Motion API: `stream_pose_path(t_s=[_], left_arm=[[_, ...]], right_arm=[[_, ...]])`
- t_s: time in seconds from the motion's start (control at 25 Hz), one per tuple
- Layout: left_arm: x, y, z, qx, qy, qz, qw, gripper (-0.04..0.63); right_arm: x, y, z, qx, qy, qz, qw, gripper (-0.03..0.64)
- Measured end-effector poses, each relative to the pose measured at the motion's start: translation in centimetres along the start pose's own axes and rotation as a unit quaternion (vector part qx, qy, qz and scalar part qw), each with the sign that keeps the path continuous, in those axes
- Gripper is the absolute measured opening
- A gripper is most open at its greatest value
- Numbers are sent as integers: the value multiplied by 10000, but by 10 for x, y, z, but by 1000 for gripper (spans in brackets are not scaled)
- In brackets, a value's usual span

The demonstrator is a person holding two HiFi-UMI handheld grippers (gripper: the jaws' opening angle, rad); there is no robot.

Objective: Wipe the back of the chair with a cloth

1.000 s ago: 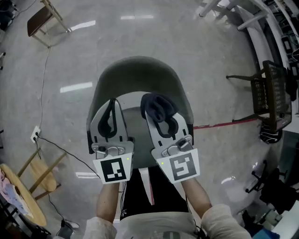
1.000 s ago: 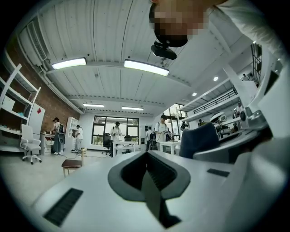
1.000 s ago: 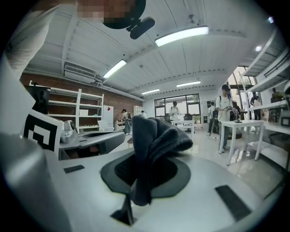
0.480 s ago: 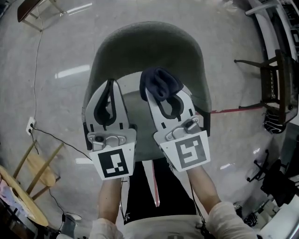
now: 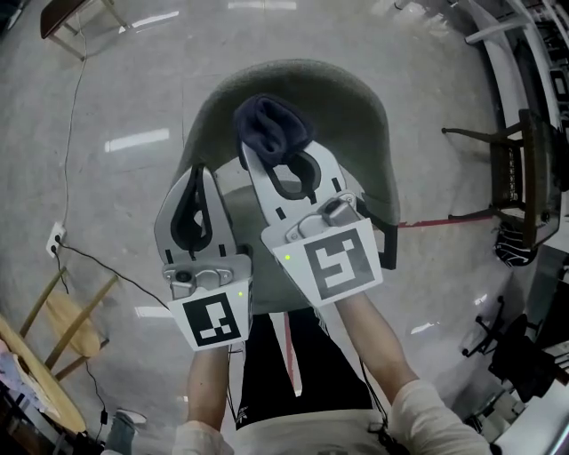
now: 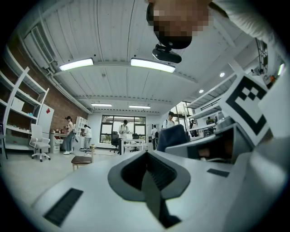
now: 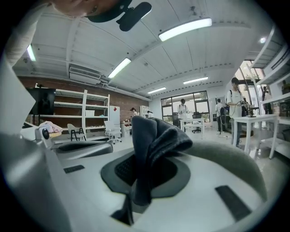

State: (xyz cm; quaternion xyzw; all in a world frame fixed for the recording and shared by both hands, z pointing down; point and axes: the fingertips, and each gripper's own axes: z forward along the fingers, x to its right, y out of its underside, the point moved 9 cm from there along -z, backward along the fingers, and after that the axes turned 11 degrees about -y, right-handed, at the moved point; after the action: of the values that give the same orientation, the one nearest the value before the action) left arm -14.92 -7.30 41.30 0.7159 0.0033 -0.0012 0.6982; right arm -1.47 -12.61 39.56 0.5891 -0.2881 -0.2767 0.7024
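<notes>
A grey-green shell chair (image 5: 356,115) stands below me, its curved back on the far side and its seat partly hidden by both grippers. My right gripper (image 5: 271,151) is shut on a dark navy cloth (image 5: 269,129), which bunches out past the jaw tips over the inner face of the chair back. In the right gripper view the cloth (image 7: 152,142) stands pinched between the jaws, with the chair back's rim (image 7: 235,165) curving to the right. My left gripper (image 5: 195,182) is shut with nothing in it, beside the chair's left edge.
A wooden stool (image 5: 76,324) stands at the lower left, with a cable (image 5: 107,267) running across the floor to a socket (image 5: 55,238). A black wire chair (image 5: 524,178) is at the right. Another wooden stool (image 5: 71,18) sits at the far upper left. Several people stand far across the room.
My right gripper has moved up and to the left with the cloth, further over the chair back. The left gripper has shifted only slightly.
</notes>
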Motion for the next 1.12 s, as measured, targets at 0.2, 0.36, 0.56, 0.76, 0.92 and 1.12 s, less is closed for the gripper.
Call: stream_pose_path(t_s=[0.2,0.36,0.56,0.76,0.92,1.12], left_arm=[[-18,7,0,-72,-216,-34,9997,15],[-27,12,-6,-125,-307,7,9994,15],[-26,17,-5,-177,-321,3,9993,15],[-18,18,-2,-173,-221,25,9996,15],[-12,18,5,-148,-123,18,9998,15],[-2,20,9,-166,10,37,9999,15]], right_arm=[[-10,-3,37,-95,-406,-35,9991,60],[-10,5,57,-283,-486,6,9984,60],[6,6,68,-309,-216,25,9993,60],[12,8,66,-335,-31,-110,9994,60],[18,8,61,-373,140,-255,9989,60],[37,11,43,-437,497,-214,9976,60]])
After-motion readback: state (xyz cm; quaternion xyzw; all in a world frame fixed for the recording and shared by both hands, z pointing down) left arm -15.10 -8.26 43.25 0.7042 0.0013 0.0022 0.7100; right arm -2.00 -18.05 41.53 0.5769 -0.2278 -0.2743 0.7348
